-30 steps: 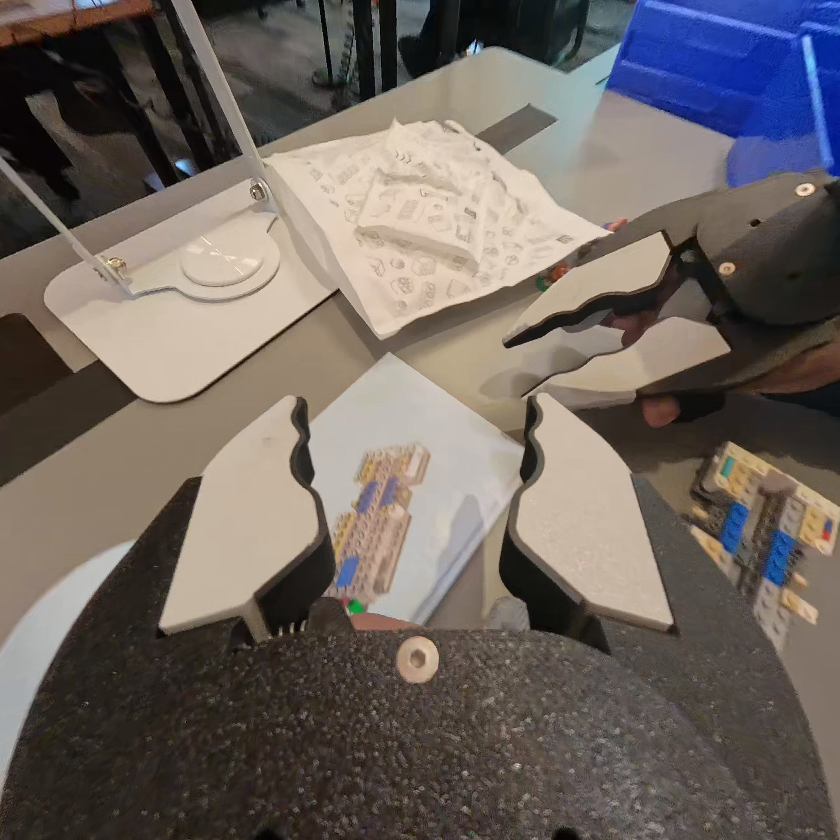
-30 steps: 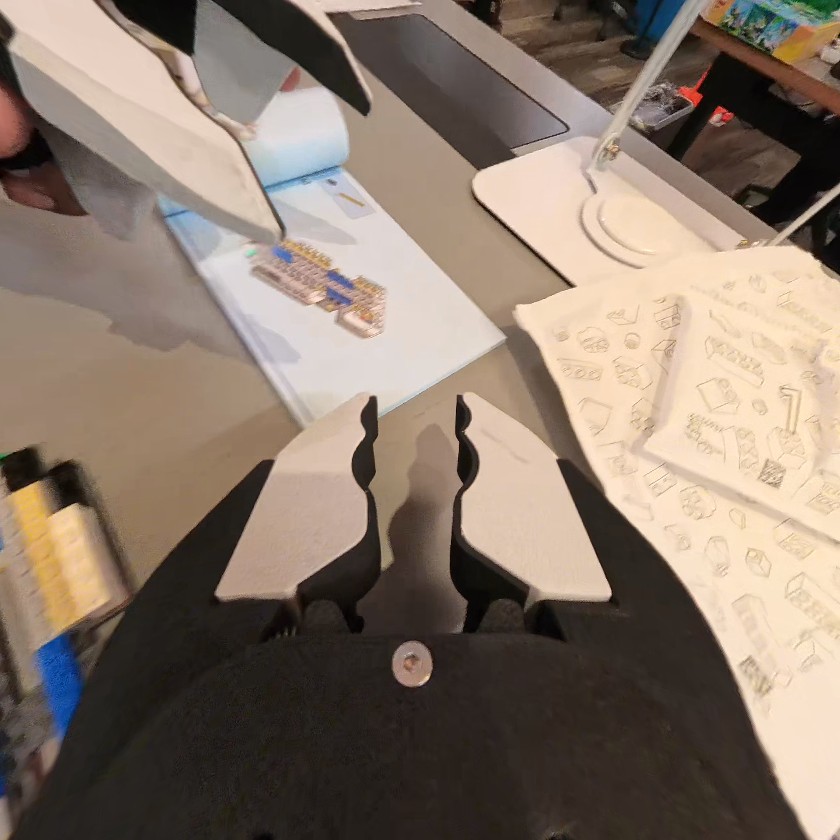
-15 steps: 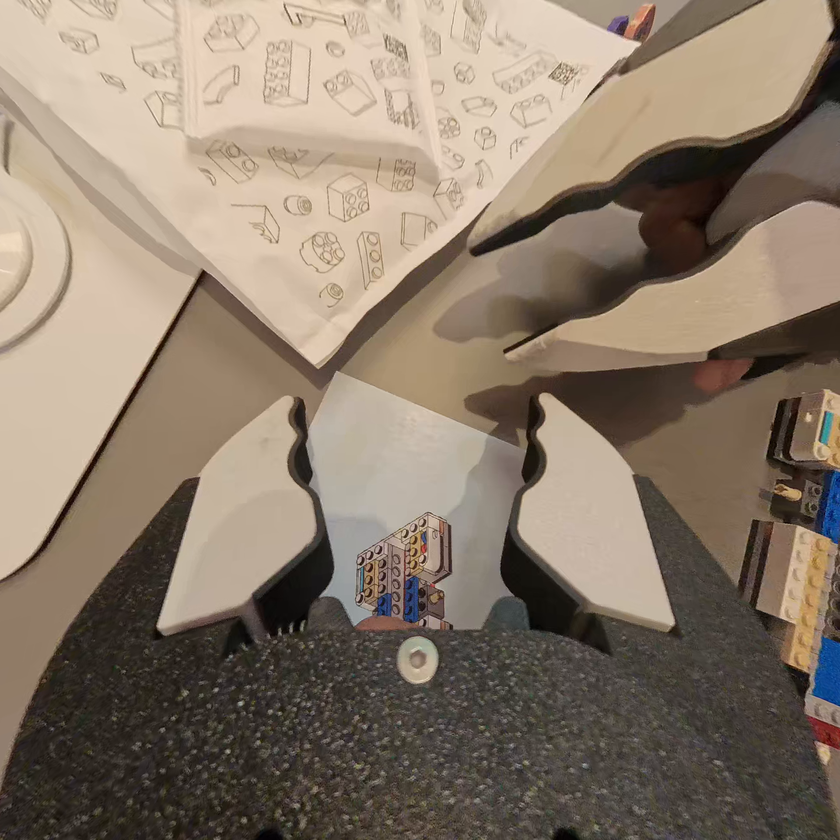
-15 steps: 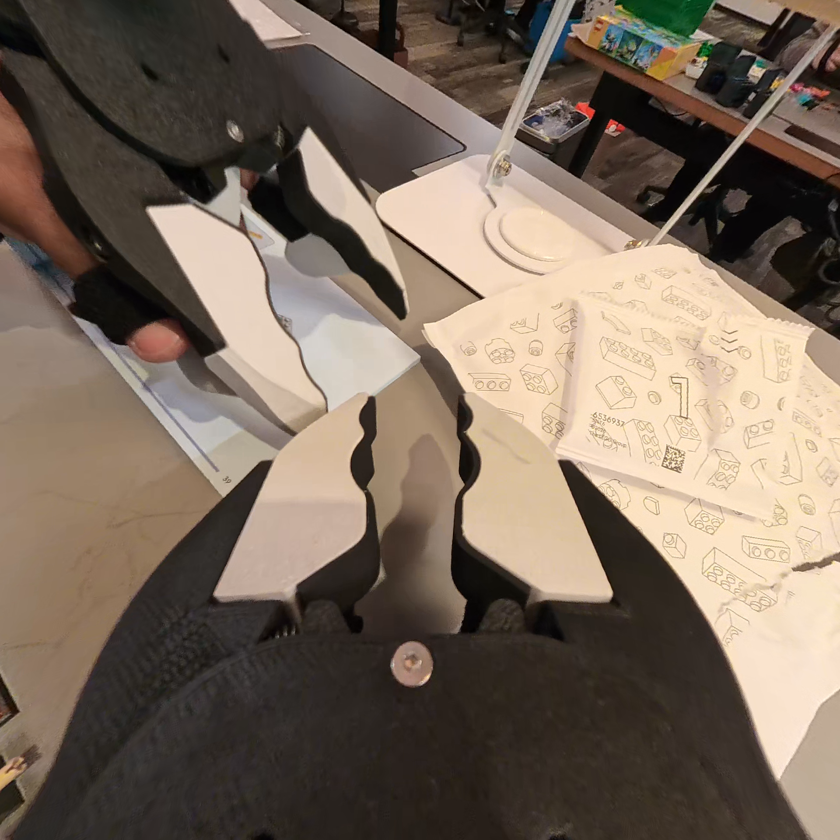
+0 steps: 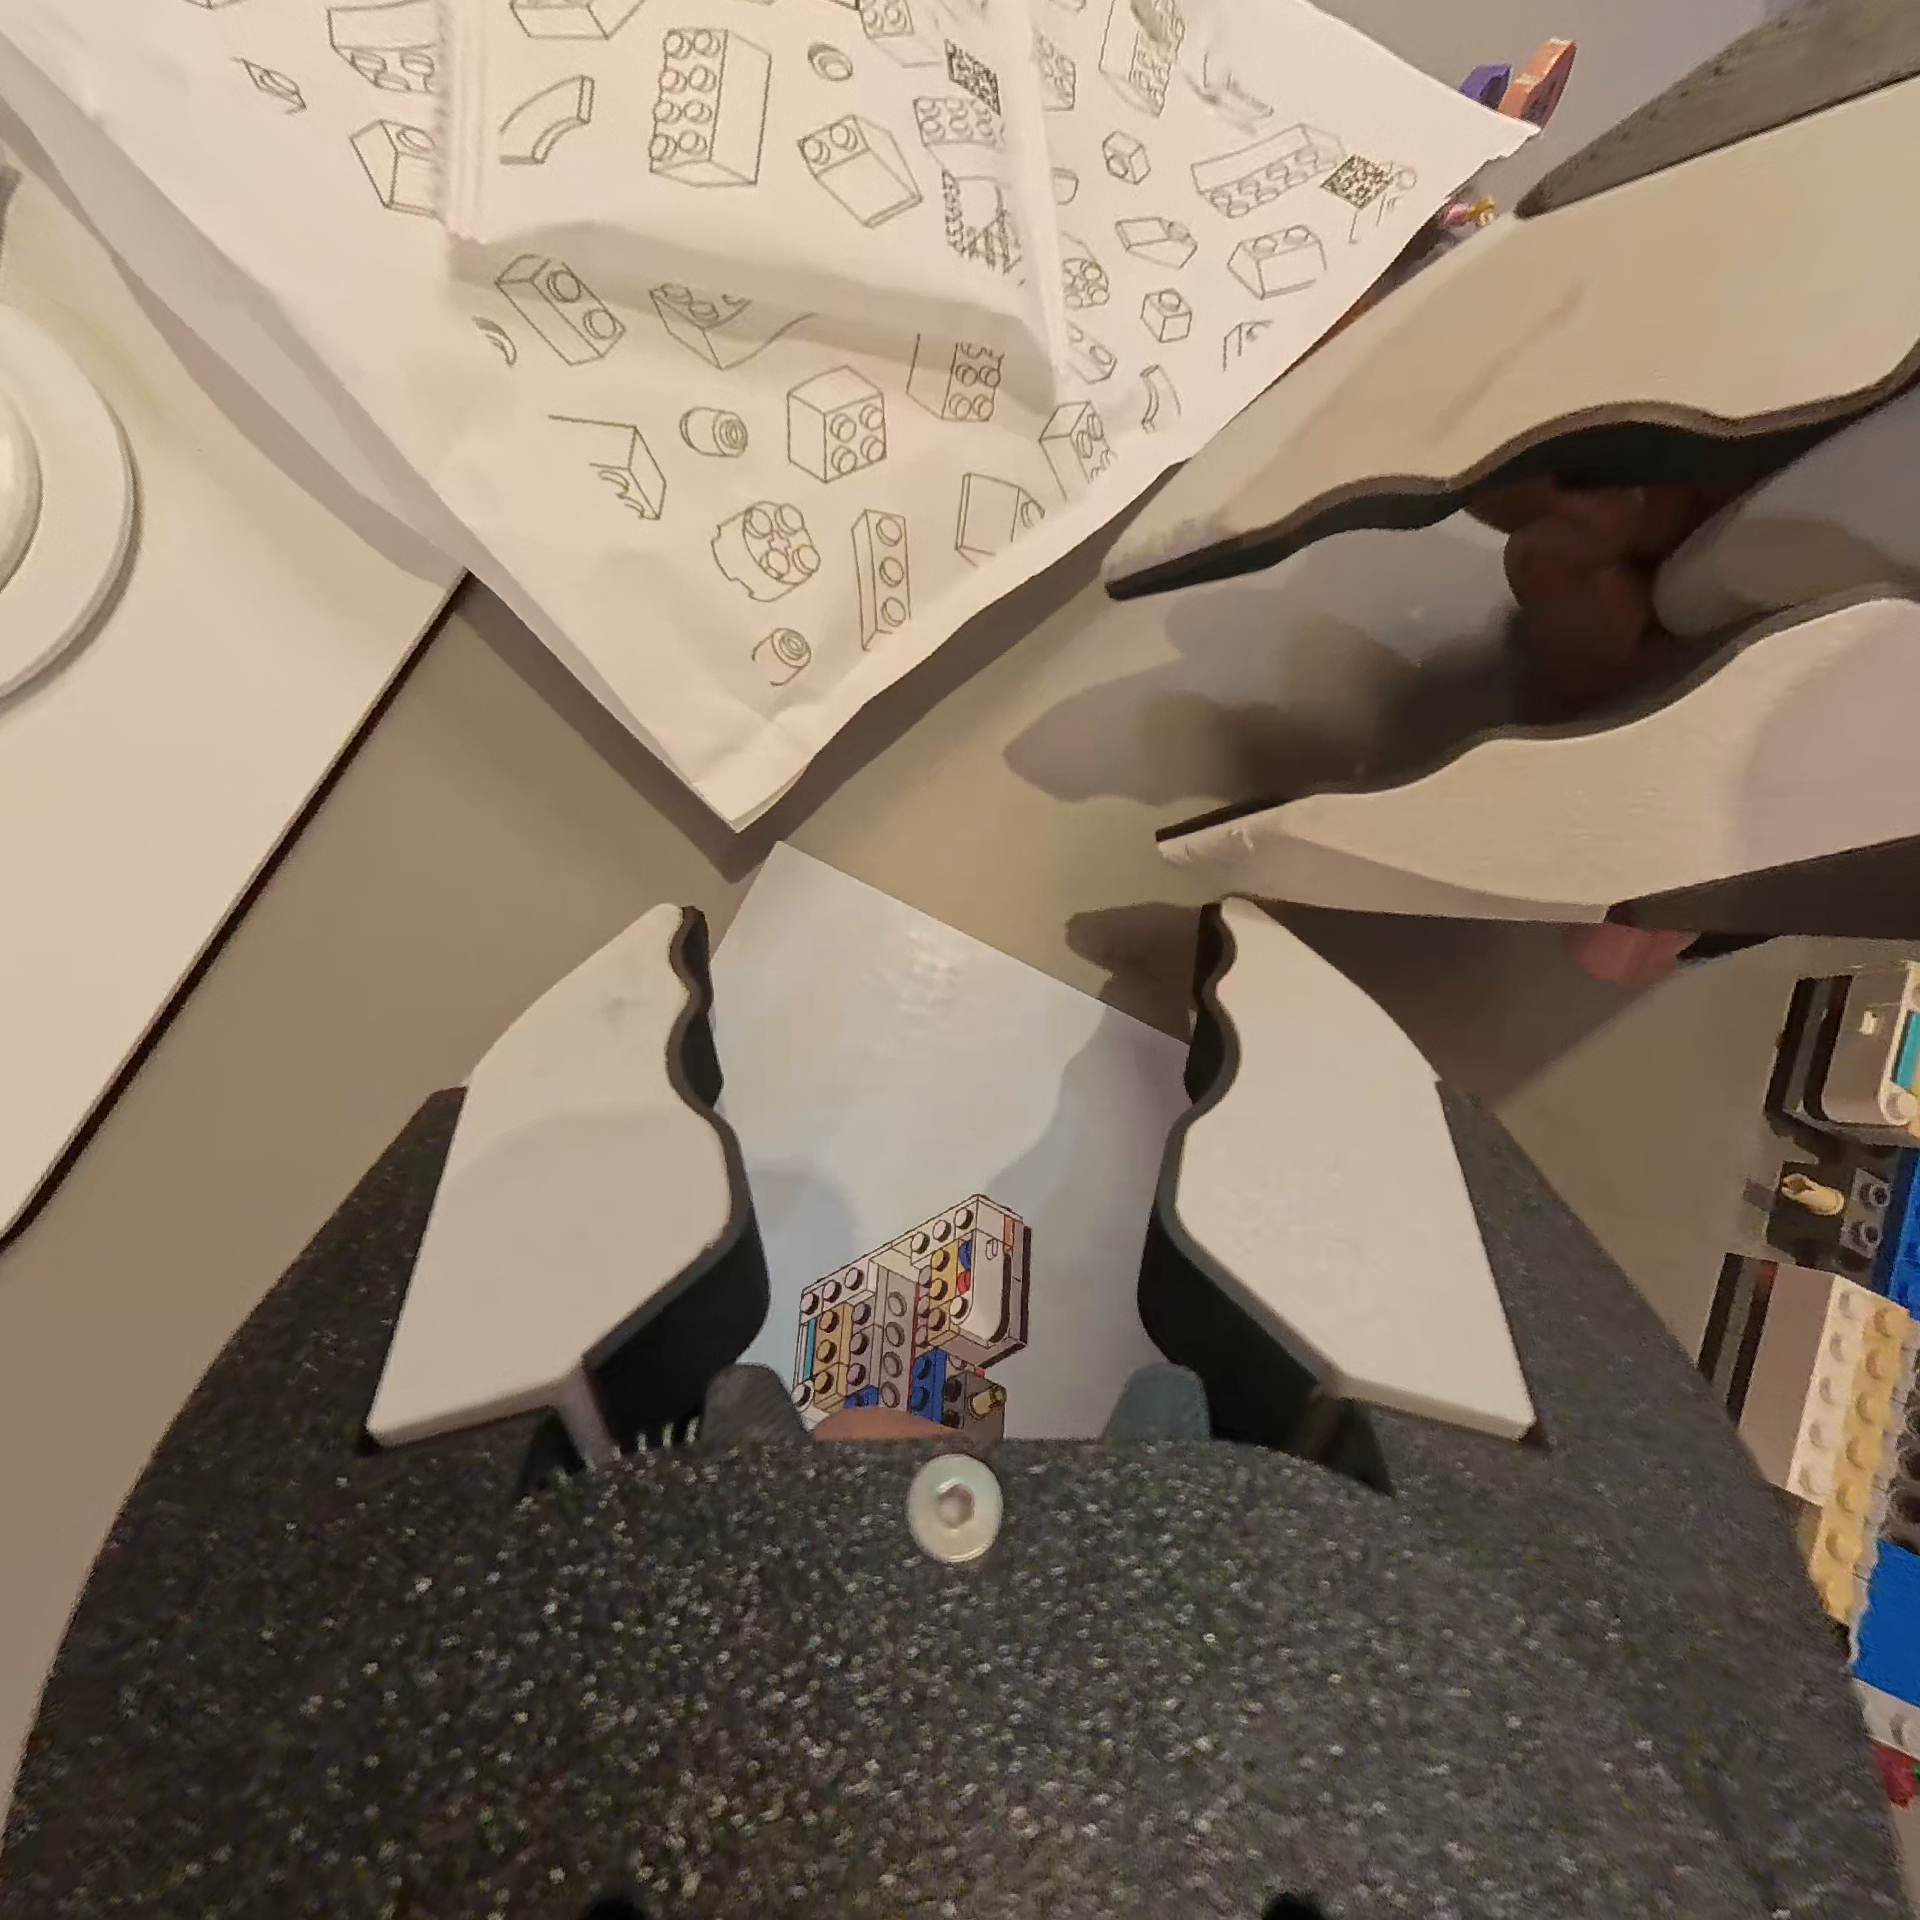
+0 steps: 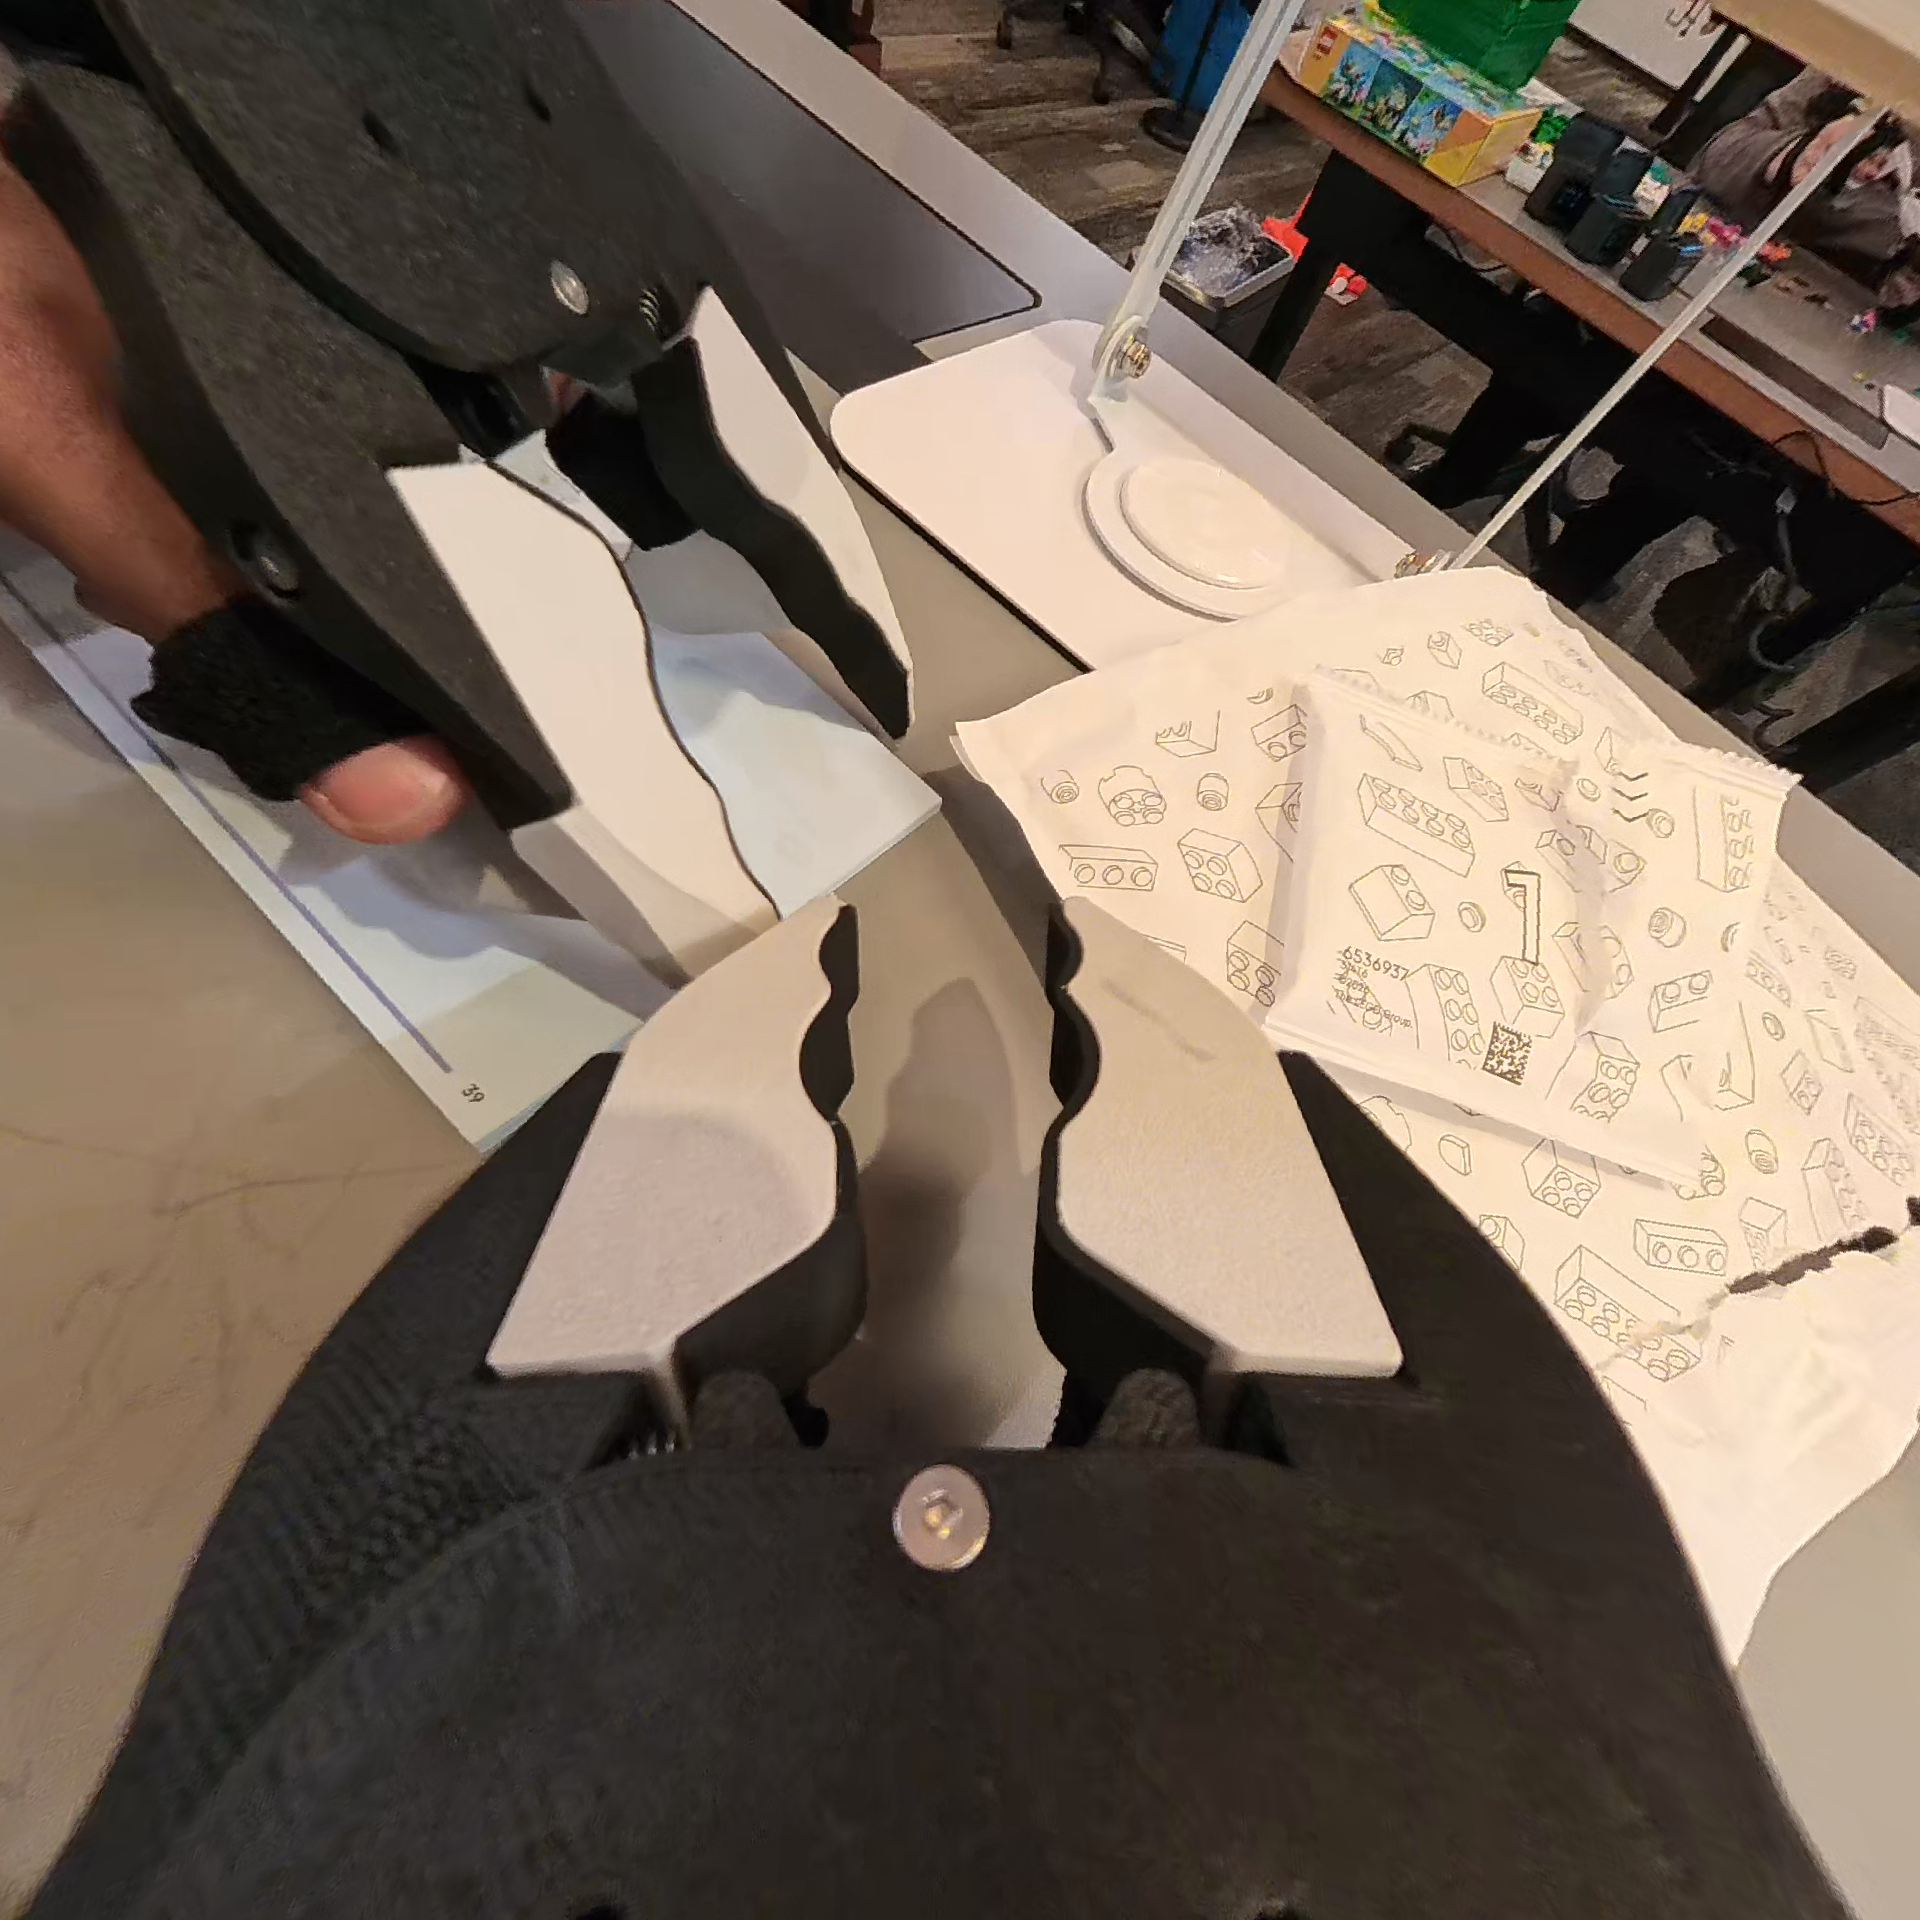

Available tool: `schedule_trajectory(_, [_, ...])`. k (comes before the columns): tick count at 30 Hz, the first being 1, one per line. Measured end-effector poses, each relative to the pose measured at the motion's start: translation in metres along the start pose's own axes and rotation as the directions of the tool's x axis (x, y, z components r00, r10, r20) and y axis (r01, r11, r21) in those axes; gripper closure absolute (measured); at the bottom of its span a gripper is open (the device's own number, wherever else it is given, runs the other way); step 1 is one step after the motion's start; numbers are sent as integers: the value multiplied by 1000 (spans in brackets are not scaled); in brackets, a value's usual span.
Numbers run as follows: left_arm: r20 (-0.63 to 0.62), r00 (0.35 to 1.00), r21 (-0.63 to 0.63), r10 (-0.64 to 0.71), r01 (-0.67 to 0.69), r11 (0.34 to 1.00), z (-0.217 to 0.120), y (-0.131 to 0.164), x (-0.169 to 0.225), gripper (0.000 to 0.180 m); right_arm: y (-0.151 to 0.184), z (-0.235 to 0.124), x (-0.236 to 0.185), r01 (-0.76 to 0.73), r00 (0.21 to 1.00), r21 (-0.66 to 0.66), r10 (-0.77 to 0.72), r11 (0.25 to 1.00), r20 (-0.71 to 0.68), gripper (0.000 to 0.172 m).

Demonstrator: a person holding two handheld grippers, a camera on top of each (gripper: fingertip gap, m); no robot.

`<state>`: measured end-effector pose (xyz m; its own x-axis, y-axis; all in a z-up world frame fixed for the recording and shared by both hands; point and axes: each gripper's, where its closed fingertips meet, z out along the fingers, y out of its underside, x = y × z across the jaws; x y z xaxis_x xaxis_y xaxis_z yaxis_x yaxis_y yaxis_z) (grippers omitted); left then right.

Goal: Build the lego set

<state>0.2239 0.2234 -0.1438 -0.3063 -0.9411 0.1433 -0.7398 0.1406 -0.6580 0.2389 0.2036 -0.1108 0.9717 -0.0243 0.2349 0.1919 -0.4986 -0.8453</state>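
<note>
Grey table (image 6: 156,1195) | open instruction booklet (image 5: 935,1039) | white printed paper bags (image 6: 1507,935) | white lamp base (image 6: 1039,436) | brick model (image 5: 1860,1403) at right

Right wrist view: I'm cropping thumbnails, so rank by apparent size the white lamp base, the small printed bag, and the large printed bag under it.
1. Large printed bag
2. Lamp base and small printed bag: look alike in size; the base lies farther off, so unranked.

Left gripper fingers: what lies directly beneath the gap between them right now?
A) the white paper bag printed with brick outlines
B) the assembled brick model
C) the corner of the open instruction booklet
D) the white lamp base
C: in the left wrist view the left gripper stands open over the pale instruction booklet, whose corner and printed brick picture show between the fingers.
</note>
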Motion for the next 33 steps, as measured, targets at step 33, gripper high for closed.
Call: schedule_trajectory(33, [14,999,-14,36,-36,999,-2,2,1,95,0,0,3,-91,994,1,91,996,63,136])
